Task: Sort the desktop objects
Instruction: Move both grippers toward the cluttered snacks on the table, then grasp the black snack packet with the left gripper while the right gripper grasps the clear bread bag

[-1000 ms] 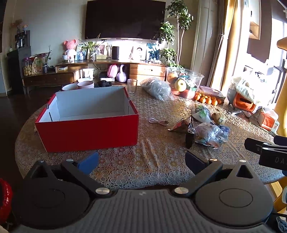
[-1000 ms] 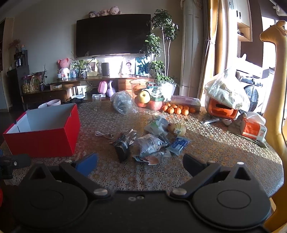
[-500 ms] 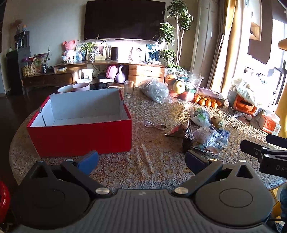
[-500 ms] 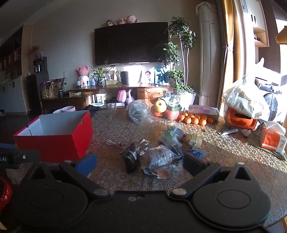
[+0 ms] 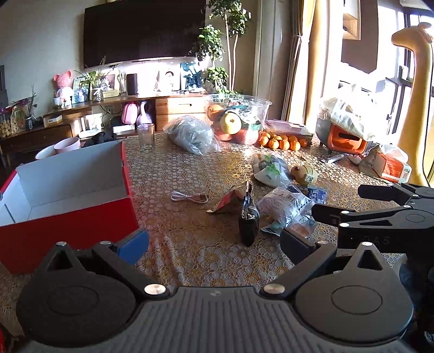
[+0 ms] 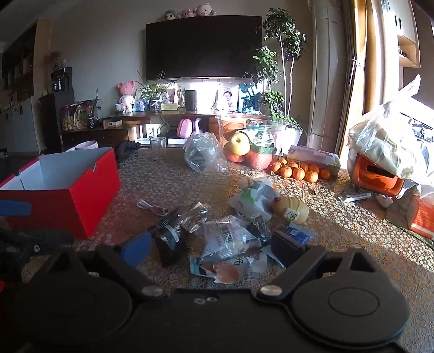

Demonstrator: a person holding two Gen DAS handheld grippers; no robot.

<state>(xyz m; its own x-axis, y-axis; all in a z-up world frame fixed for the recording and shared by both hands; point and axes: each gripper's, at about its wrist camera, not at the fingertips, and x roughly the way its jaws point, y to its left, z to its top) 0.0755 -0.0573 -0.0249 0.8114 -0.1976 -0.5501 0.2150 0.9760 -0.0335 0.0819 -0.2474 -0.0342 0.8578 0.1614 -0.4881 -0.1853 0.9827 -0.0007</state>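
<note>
Where the left wrist view looks out, left gripper (image 5: 214,244) fingers spread, empty; red box (image 5: 67,220) left, black pouch (image 5: 248,222) ahead on worktop (image 5: 195,244). Right wrist view: right gripper (image 6: 211,244), jaws just narrowing yet released, over snack packets (image 6: 225,241); cable (image 6: 152,207) beside.

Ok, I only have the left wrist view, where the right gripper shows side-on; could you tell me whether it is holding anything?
Observer: No. The right gripper is open. Its jaws have just been closing a little, but the pads press on nothing, and the clear barcoded packet lies on the table just ahead of them.
Operator: Thank you. My view cuts off the top of the television; is anything up there?
Observer: Yes, a row of plush toys sits along the top edge of the television.
</note>
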